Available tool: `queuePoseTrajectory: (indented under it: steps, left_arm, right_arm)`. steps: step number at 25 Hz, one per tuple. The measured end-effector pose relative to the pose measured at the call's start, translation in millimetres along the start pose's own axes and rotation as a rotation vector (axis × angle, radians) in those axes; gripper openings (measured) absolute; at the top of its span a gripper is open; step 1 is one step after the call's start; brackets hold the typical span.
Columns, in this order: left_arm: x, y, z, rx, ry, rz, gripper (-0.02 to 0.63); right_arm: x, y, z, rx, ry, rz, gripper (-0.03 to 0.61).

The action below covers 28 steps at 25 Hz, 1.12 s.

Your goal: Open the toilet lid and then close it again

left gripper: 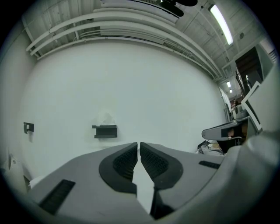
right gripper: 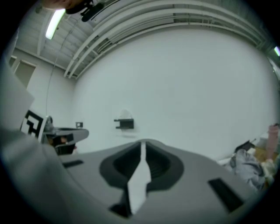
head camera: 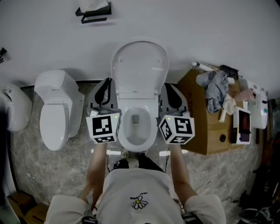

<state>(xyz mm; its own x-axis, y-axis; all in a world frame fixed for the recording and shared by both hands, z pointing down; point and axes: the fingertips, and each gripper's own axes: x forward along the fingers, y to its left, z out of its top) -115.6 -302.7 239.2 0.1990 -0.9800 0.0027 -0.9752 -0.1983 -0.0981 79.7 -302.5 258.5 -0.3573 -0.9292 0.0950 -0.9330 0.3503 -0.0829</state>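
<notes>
- Task status: the glossy white oval toilet lid [head camera: 140, 65] stood raised, leaning back towards the plain white wall [head camera: 210, 26], with the white ceramic toilet bowl [head camera: 136, 127] exposed below it. We judged the opening half done and the closing half not yet done.
- Left gripper [head camera: 105, 87]: level beside the bowl's left flank, apart from the lid. In the left gripper view its dark ribbed pads [left gripper: 127, 159] met at the tips with nothing between them.
- Right gripper [head camera: 171, 89]: level beside the bowl's right flank, also clear of the lid. In the right gripper view its jaws were drawn together and empty, showing only a thin sliver of wall.
- What was left, in our judgement: bring a gripper up to the lid's rim and tip it forward onto the seat.
- Materials: the lid looked like smooth, hard moulded plastic, rounded at the top; the gripper bodies were matt grey; the floor [head camera: 52, 170] was veined, stone-patterned tile.
- Surroundings: a second, smaller white toilet [head camera: 57, 109] with its lid down stood to the left; a brown box-shaped wooden cabinet [head camera: 205, 127] to the right carried a crumpled grey cloth [head camera: 215, 89]; a black tissue holder [head camera: 93, 13] hung on the wall.
</notes>
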Motion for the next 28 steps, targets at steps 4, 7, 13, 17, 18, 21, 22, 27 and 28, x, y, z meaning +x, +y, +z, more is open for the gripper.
queuePoseTrajectory:
  steps: [4, 7, 13, 17, 18, 21, 22, 27, 28]
  left_arm:
    - [44, 4, 6, 0.026, -0.010, -0.030, 0.099]
    - [79, 5, 8, 0.034, -0.020, -0.044, 0.104]
    - [150, 2, -13, 0.043, 0.036, -0.078, 0.149]
    - [194, 1, -46, 0.065, 0.125, -0.094, 0.212]
    - [203, 1, -56, 0.067, 0.152, -0.096, 0.221]
    - [228, 3, -77, 0.076, 0.209, -0.090, 0.222]
    - [234, 5, -82, 0.079, 0.220, -0.083, 0.222]
    - [259, 17, -106, 0.072, 0.253, -0.029, 0.221]
    - [263, 19, -111, 0.080, 0.267, -0.025, 0.221]
  right_arm:
    - [38, -27, 12, 0.005, 0.005, 0.006, 0.064]
    - [70, -43, 18, -0.016, 0.025, 0.025, 0.113]
    - [135, -66, 11, -0.067, 0.089, 0.045, 0.144]
    - [175, -80, -14, -0.122, 0.169, 0.030, 0.153]
    - [185, -85, -24, -0.127, 0.199, 0.024, 0.153]
    - [212, -99, -46, -0.124, 0.277, 0.015, 0.153]
    - [219, -102, -51, -0.133, 0.293, 0.010, 0.153]
    - [242, -117, -72, -0.193, 0.347, -0.019, 0.153]
    - [246, -119, -74, -0.201, 0.353, -0.021, 0.153]
